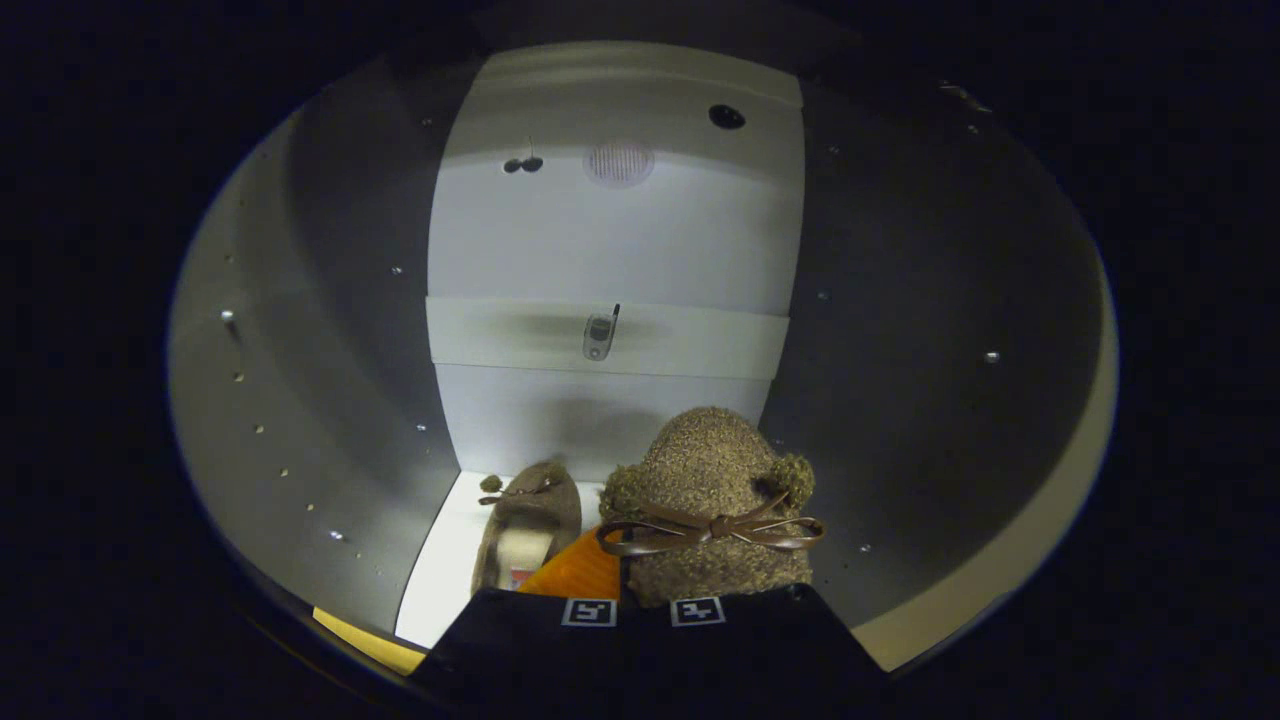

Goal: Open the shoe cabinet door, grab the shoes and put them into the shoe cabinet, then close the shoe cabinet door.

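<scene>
- Reaching deep inside the shoe cabinet (330, 330), claw (643, 611) clenched on the fuzzy shoe (712, 520), both fingers pressing at its rear, just under the brown bow (710, 528)
- Holding that shoe between and just ahead of the fingers, toe pointing away toward the cabinet's white back wall (610, 250), long axis running straight along the fingers
- Hanging above the cabinet's white floor (440, 560), by the look of it; actual contact underneath impossible to tell
- Sitting already on that floor just to the left: the other shoe (528, 530), toe also aimed at the back wall, long axis nearly parallel, tilted slightly to the right, opening facing up
- Judging the step as placing the second shoe beside its mate
- Lowering gently and level being the sensible way, keeping the toe facing the back wall and the axis parallel to the first shoe
- Keeping a small gap to the left to avoid nudging the placed shoe, and staying off the dark right side wall (930, 330)
- Letting go only once the sole is resting flat, then backing straight out before swinging the door shut
</scene>
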Tool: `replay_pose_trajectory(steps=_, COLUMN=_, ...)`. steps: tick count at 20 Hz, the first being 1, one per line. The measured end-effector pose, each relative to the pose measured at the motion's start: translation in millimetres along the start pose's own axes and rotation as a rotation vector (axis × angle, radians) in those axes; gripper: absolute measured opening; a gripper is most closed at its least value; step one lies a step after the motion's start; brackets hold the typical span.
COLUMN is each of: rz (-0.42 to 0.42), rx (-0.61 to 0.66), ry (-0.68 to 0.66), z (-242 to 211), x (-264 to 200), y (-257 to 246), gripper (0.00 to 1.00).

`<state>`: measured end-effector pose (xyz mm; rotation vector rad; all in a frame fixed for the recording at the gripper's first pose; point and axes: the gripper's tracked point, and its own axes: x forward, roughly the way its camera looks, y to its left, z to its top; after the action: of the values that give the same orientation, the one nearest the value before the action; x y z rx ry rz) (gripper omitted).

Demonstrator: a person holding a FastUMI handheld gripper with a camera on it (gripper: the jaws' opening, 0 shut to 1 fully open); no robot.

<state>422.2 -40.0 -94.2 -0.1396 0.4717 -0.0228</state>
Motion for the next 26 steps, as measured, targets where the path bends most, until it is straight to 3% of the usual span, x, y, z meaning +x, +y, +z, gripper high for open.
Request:
replay_pose_trajectory(steps=9, rz=-0.006, rx=0.063, ry=0.196, z=-66, x=99, y=-13, gripper=0.05)
replay_pose_trajectory(steps=18, rz=-0.017, rx=0.060, ry=0.253, z=-84, x=122, y=-14, gripper=0.05)
replay_pose_trajectory(steps=22, rz=-0.021, rx=0.056, ry=0.279, z=-89, x=116, y=-16, gripper=0.16)
replay_pose_trajectory(steps=24, rz=-0.013, rx=0.057, ry=0.288, z=-88, x=108, y=-15, gripper=0.17)
replay_pose_trajectory(steps=26, rz=-0.002, rx=0.062, ry=0.289, z=-89, x=99, y=-11, gripper=0.37)
